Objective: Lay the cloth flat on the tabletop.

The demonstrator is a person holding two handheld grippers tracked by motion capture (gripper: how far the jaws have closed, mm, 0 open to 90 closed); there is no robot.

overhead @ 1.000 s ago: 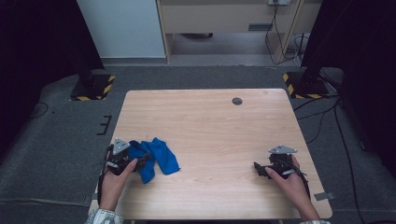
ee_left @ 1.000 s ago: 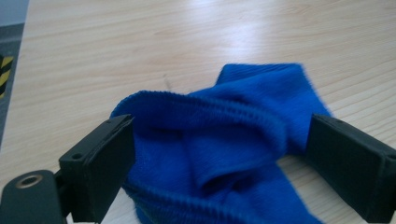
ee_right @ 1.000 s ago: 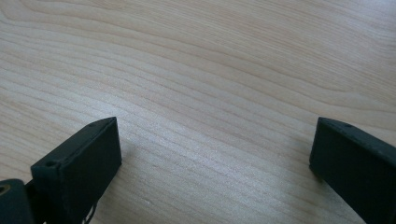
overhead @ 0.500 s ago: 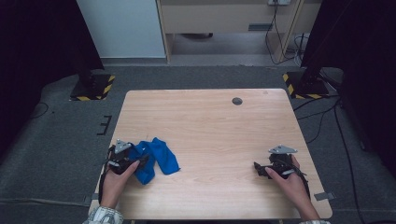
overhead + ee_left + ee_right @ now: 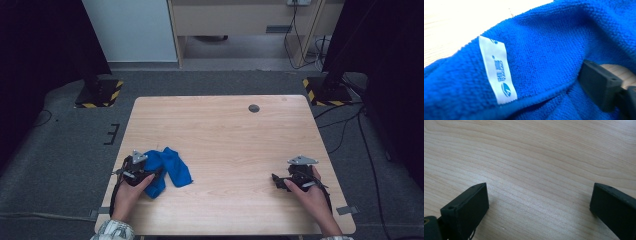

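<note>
A crumpled blue microfibre cloth (image 5: 171,168) lies near the table's front left. My left gripper (image 5: 149,175) is pushed low into the cloth's left side. In the left gripper view the cloth (image 5: 544,50) with its white label (image 5: 498,73) lies across the jaws. One black finger (image 5: 599,87) shows at the right; the other is hidden under the fabric. The jaws have just been closing with cloth between them and still stand wide. My right gripper (image 5: 278,179) rests at the front right, open (image 5: 537,202) over bare wood with nothing between its fingers.
The light wooden table (image 5: 225,130) has a dark round cable hole (image 5: 254,108) at the back. Yellow-and-black striped stand bases (image 5: 97,95) (image 5: 325,92) sit on the grey floor beyond the far corners. Pale cabinets stand behind.
My left gripper has sunk a little into the blue cloth. The right hand and its gripper have kept still.
</note>
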